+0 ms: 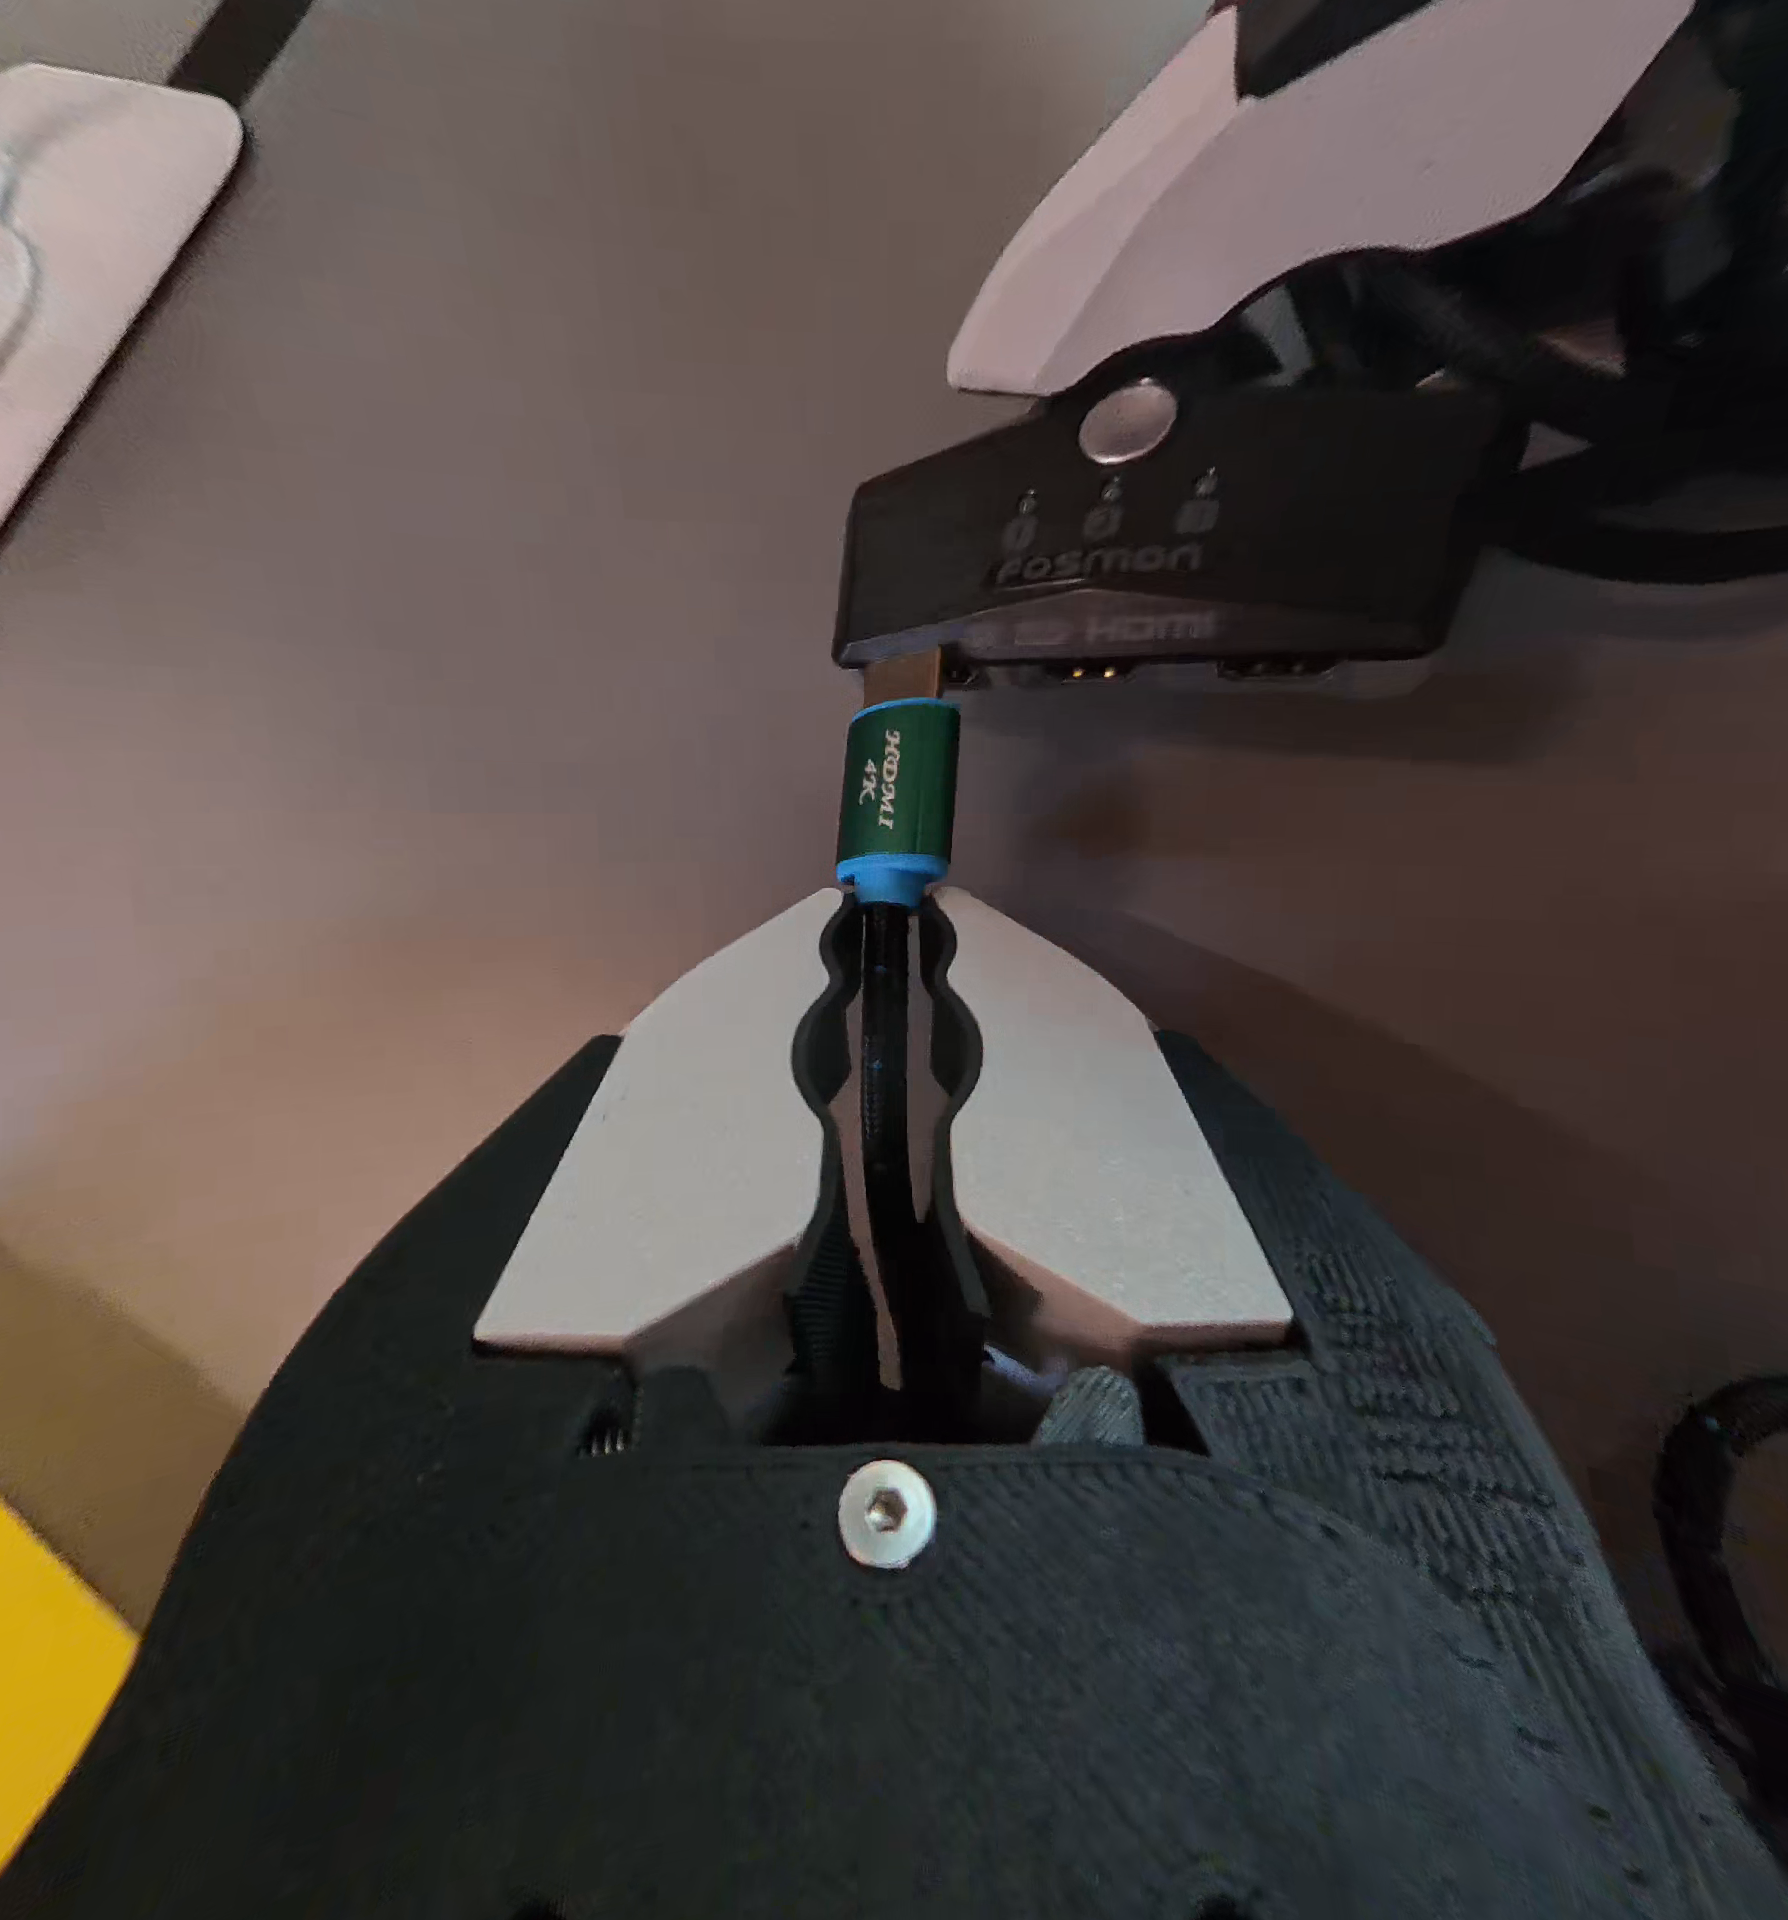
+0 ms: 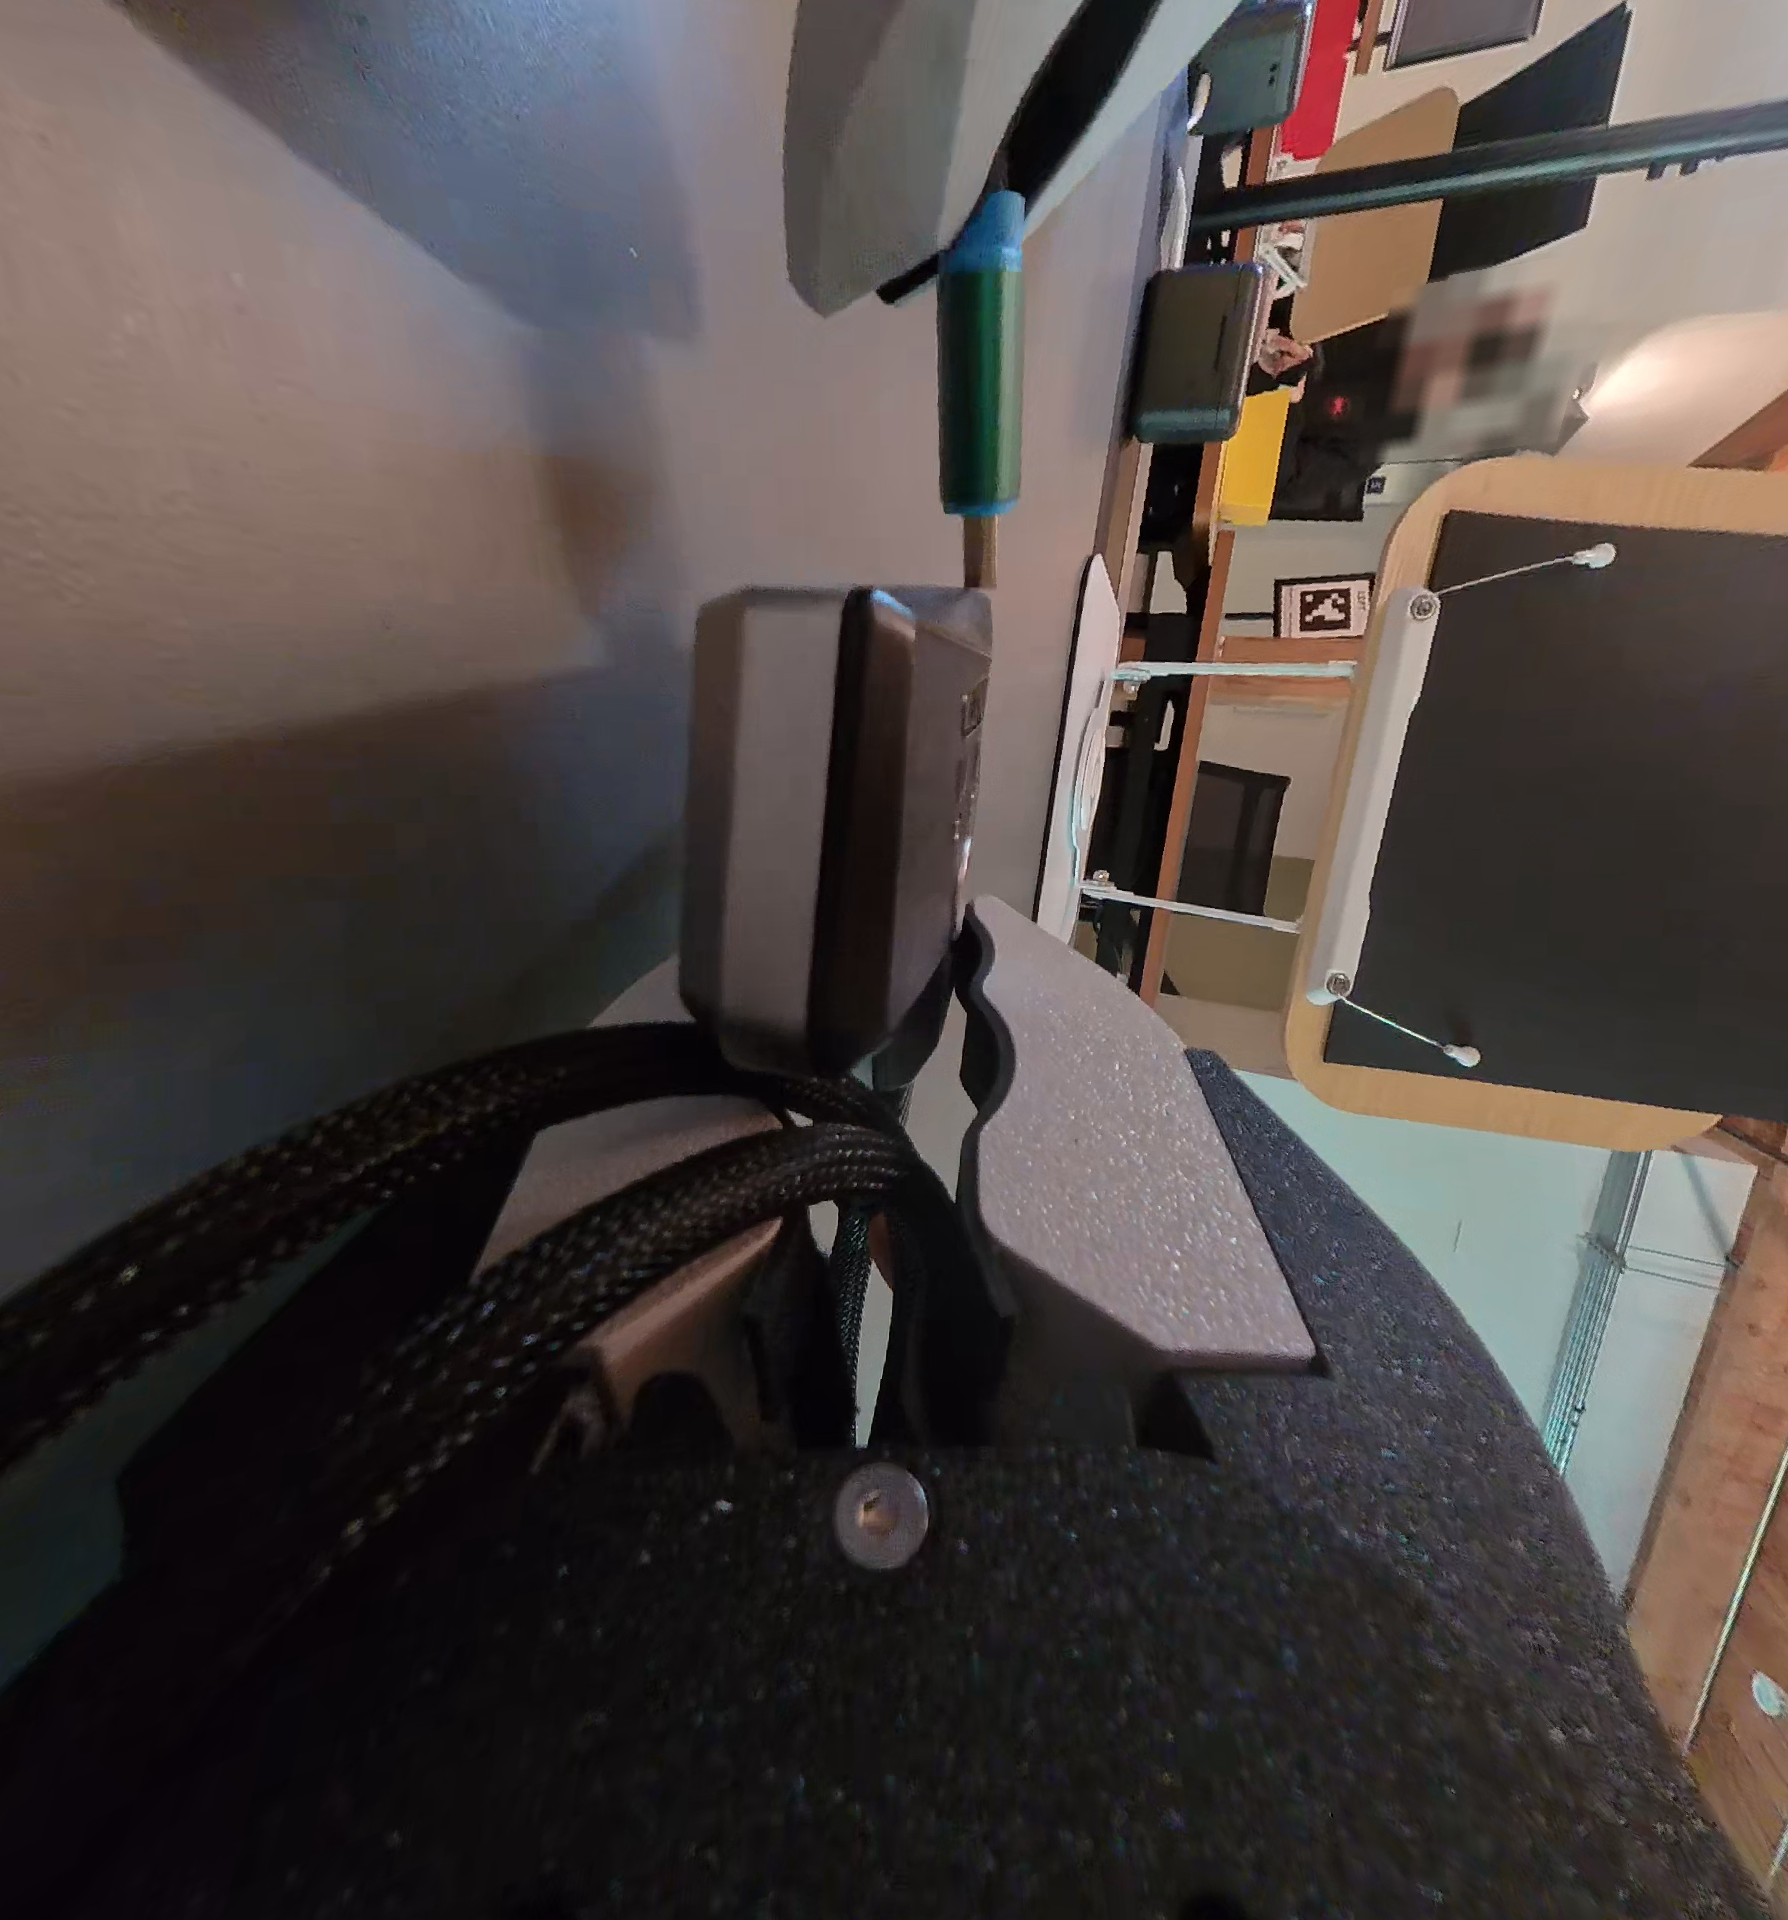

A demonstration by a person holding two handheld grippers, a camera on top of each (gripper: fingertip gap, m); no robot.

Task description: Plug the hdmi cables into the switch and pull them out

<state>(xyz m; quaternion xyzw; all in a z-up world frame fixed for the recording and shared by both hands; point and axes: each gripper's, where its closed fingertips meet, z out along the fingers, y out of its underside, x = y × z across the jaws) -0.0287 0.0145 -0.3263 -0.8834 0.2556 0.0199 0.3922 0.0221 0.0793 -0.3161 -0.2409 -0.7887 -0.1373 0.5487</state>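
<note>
The left gripper [image 1: 885, 904] pinches a braided cable [image 1: 882, 1081] behind its green plug [image 1: 895, 795], partly seated in the black switch [image 1: 1160, 551], which the right gripper [image 2: 869, 1013] apparently clamps above the table [image 1: 454, 623].

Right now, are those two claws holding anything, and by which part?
Left gripper pinches the HDMI cable just behind its green plug. Right gripper clamps the black switch at its back end.

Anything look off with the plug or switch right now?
The green plug sits only partly in the switch: bare metal tip still shows at the leftmost port. The left gripper pinches the cable just behind it. Nothing looks damaged.
</note>
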